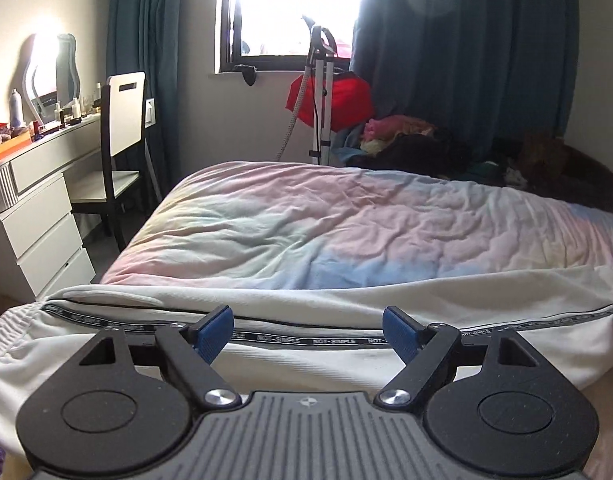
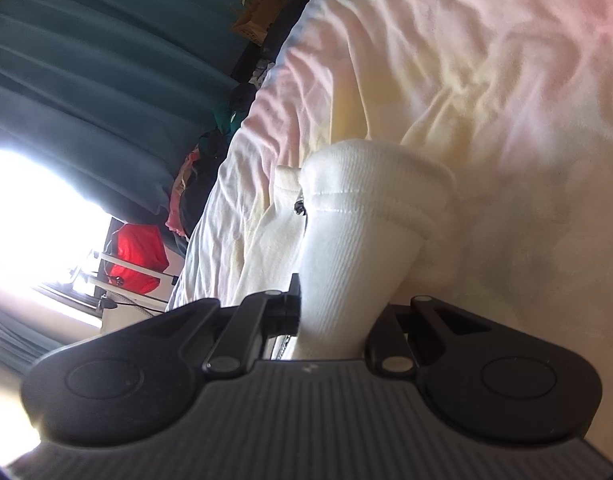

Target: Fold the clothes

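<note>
A white garment with a black lettered stripe lies along the near edge of the bed. My left gripper hovers over it, its blue pads spread wide with nothing pinched between them. In the right wrist view the picture is rolled sideways. My right gripper is shut on a bunched, ribbed end of the white garment, which rises out of the jaws and rests against the pastel bedcover.
A white dresser with bottles and a mirror stands at the left, with a black and white chair beside it. A garment steamer stand, a red bag and a pile of clothes sit beyond the bed under teal curtains.
</note>
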Available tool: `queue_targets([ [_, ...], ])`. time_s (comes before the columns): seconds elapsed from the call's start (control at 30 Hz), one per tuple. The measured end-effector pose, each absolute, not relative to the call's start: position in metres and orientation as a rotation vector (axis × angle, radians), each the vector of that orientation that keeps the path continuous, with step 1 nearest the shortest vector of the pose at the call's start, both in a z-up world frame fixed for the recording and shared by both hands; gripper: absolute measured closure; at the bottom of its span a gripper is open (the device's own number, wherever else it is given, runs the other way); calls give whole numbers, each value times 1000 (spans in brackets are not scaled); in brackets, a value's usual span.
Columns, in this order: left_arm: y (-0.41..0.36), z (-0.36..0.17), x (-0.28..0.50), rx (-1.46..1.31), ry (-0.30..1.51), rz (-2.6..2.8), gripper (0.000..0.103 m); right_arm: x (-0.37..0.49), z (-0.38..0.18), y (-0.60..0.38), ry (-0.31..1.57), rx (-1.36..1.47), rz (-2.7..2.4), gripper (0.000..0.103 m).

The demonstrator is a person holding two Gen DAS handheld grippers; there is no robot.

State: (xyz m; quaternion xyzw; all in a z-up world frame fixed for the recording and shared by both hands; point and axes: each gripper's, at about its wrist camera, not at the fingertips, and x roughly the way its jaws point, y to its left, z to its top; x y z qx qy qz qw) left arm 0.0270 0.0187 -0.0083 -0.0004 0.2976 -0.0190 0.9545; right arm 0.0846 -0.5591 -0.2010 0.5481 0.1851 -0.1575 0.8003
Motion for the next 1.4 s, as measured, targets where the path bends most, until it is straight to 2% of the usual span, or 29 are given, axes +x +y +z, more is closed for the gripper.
queue_targets([
  [0.2, -17, -56, 54, 102, 645, -38, 20, 77, -209, -565, 354, 1265, -334, 89],
  [0.33, -29, -86, 61, 194, 678, -26, 20, 82, -206, -563, 365, 1210, -333, 89],
  [0.6, -18, -105, 65, 95, 734, -3, 19, 87, -211, -567, 407, 1211, -328, 84],
  [0.7, -19, -106, 64, 84, 728, 2, 18, 87, -218, -574, 410, 1246, -296, 65],
  [0.77, -20, -106, 64, 82, 728, -6, 18, 87, -224, -577, 395, 1287, -259, 43],
  [0.87, -22, -105, 64, 80, 728, -24, 18, 92, -228, -575, 409, 1325, -225, 29],
  [1.03, -24, -107, 66, 76, 734, -29, 17, 106, -215, -555, 470, 1149, -291, 32],
  [1.1, -24, -106, 67, 72, 737, -31, 16, 109, -211, -549, 480, 1088, -329, 46],
  [1.13, -24, -106, 68, 72, 738, -31, 16, 110, -209, -546, 484, 1061, -347, 65],
  [1.17, -24, -106, 68, 73, 739, -32, 16, 111, -207, -544, 487, 1034, -365, 71],
  [1.23, -25, -106, 68, 74, 740, -34, 16, 111, -197, -537, 461, 975, -391, 79],
  [1.33, -23, -105, 70, 55, 736, -45, 16, 115, -163, -511, 450, 769, -420, 82],
  [1.4, -24, -105, 70, 55, 732, -55, 16, 116, -127, -475, 408, 515, -400, 83],
])
